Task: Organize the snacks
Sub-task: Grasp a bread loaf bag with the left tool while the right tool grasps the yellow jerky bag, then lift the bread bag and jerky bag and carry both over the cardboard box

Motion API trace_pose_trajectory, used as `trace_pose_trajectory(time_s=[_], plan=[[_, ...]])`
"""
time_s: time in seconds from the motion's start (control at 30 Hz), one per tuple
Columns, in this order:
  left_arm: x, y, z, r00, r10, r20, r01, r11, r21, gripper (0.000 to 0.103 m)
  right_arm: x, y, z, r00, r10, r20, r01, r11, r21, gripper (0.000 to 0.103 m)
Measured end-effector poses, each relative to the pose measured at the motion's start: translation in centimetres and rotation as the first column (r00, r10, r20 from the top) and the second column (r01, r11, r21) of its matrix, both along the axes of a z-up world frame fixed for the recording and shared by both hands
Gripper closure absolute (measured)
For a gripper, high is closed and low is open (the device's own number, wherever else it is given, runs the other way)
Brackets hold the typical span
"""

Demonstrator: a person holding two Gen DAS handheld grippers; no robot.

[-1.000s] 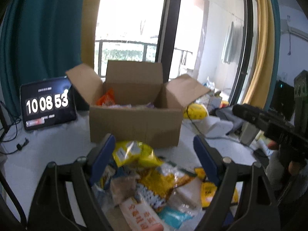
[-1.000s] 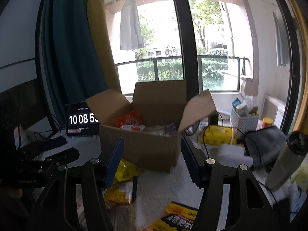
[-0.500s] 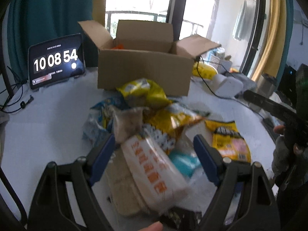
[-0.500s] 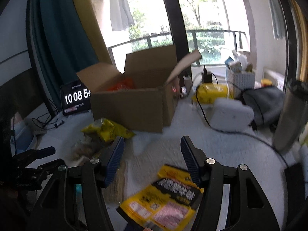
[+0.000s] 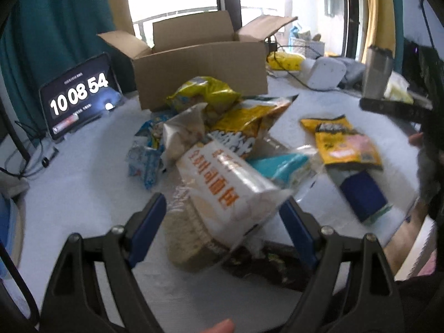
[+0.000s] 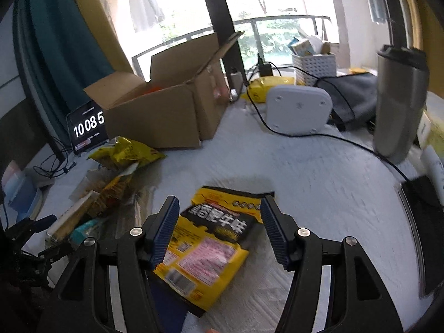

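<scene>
An open cardboard box stands at the back of the white table. In front of it lies a pile of snack packets. My left gripper is open, low over the pile, and a white packet with orange lettering lies between its blue pads without being pressed. A yellow crisp bag rests against the box. My right gripper is open over a yellow-and-black packet that lies flat on the table.
A tablet clock leans left of the box. On the right stand a steel tumbler, a white device with a black cable, a grey bag and a white basket. A dark flat object lies near the right edge.
Both grippers have sunk and tipped down toward the table. The box has slid up in both views, and snack packets now lie between the fingers. Neither opening has changed.
</scene>
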State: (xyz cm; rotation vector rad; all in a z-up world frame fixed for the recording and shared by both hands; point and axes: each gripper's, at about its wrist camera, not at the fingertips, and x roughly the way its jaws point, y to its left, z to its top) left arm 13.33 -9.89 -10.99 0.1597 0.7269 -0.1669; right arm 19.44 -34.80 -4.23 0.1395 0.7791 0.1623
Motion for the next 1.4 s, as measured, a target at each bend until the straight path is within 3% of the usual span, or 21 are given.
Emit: trace_pose_trajectory(time_s=[0.1,0.43,0.57,0.8,0.97,1.03,1.07,1.1,1.3,1.4], plan=[[0.1,1.0,0.2,1.0,0.003,0.01,-0.003,0.999,-0.032,0.019,-0.1,-0.5,-0.4,1.0,-0.013,-0.019,0.013,1.0,0.022,0.039],[0.8,6.0,2.4,0.986,0.146,0.086,-0.13,0.978,-0.165,0.019,0.8,0.4,-3.2,0.99,-0.021,-0.137,0.027,0.999,0.047,0.036],[2.1,7.5,2.1,0.98,0.18,0.083,-0.164,0.972,-0.168,0.019,1.2,0.5,-4.5,0.977,-0.044,-0.21,0.056,0.997,0.052,0.034],[4.6,9.2,1.5,0.987,0.148,0.068,-0.133,0.972,-0.192,0.021,1.9,1.3,-4.7,0.966,-0.038,-0.255,0.064,0.993,0.095,0.032],[6.4,8.8,0.2,1.0,0.006,-0.017,-0.01,0.978,-0.21,0.05,3.0,2.6,-5.2,0.964,-0.061,-0.258,0.078,0.995,0.056,0.032],[6.7,8.2,0.0,0.999,-0.031,-0.02,0.027,0.981,-0.195,0.057,3.4,3.0,-5.4,0.964,-0.084,-0.252,0.09,0.996,0.012,0.054],[6.7,7.9,0.0,0.999,-0.04,-0.018,0.036,0.981,-0.188,0.061,3.5,3.0,-5.4,0.964,-0.087,-0.252,0.092,0.996,0.01,0.055],[6.7,7.6,0.1,0.998,-0.055,-0.012,0.052,0.982,-0.181,0.064,3.5,3.0,-5.4,0.963,-0.078,-0.259,0.088,0.996,0.028,0.063],[6.1,8.0,2.2,0.996,-0.07,0.05,0.079,0.974,-0.21,0.069,3.2,3.6,-3.6,0.974,-0.086,-0.211,0.089,0.996,0.005,0.082],[5.6,8.9,3.7,0.994,-0.063,0.091,0.083,0.968,-0.236,0.07,3.3,3.8,-1.8,0.983,-0.094,-0.159,0.091,0.995,-0.03,0.086]])
